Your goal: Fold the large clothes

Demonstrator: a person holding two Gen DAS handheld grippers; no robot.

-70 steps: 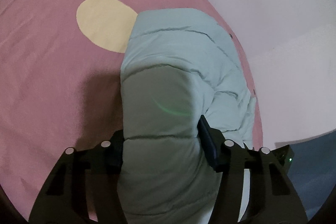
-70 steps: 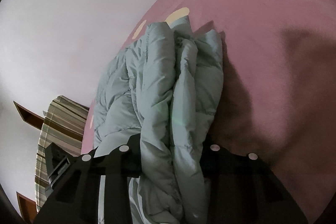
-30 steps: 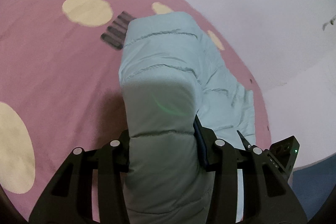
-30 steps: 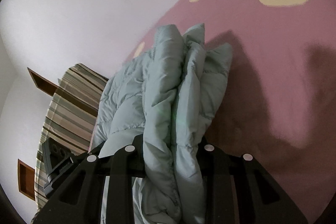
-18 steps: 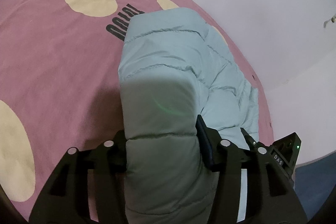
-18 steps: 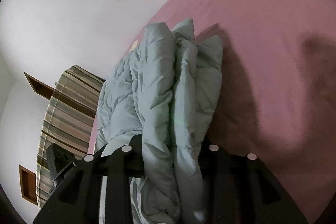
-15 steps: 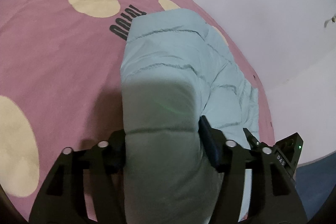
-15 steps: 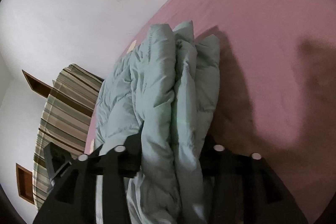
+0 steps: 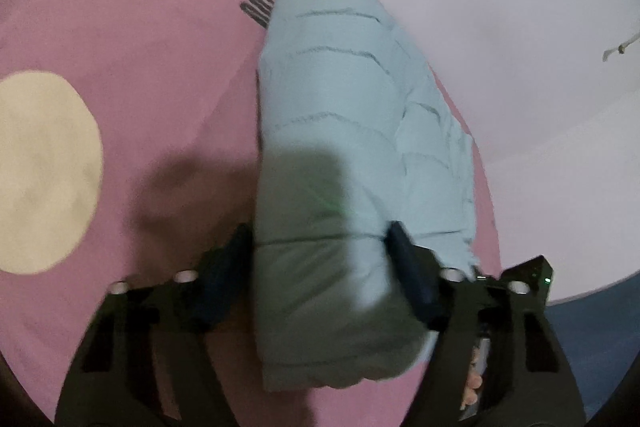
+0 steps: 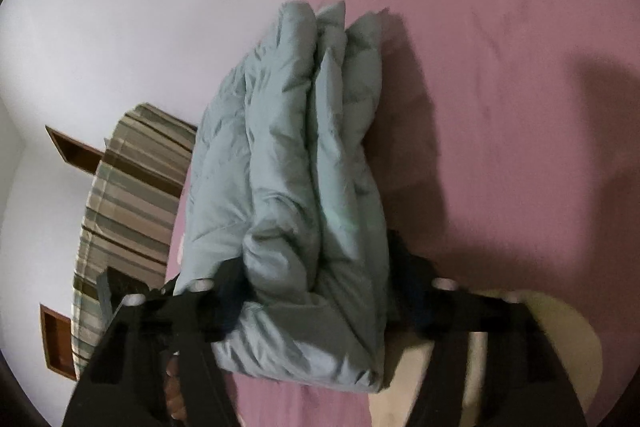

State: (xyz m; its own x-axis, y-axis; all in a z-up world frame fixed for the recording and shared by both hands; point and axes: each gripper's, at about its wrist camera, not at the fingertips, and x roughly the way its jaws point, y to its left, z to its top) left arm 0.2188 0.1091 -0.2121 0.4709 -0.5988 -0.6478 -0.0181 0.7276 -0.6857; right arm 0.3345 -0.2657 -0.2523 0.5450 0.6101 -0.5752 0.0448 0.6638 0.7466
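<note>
Broadly, a pink bed sheet (image 9: 120,39), matte and lightly creased, printed with large cream ovals; cut off by the round lens edge on every side. Behind the jacket, a plain pale wall (image 9: 500,7).

At the middle of both views, the jacket (image 9: 340,107): pale blue-green, puffy, quilted in stitched bands, folded into a thick oblong bundle and lying on the sheet. From the right wrist (image 10: 288,167), seen end-on as several soft stacked layers with a slightly shiny, wrinkled shell. Near half in shadow in the left view, so hard to read there. Blurred along the edges in both views.

Left of the jacket in the right view, a striped fabric (image 10: 120,207) in brown, cream and grey bands, partly hidden by the jacket; cannot tell what it belongs to.

Left claw (image 9: 318,235): spread, black, dark pads flanking the jacket's near end, fabric between them; just been narrowing a little. Whether the pads press or merely brush the fabric is hard to make out.

Right claw (image 10: 316,267): likewise spread around the jacket's layered end, just been widening, with the right pad mostly lost in shadow.

Beyond the jacket's far end, a dark printed word (image 9: 262,1) on the sheet, half covered and unreadable.
</note>
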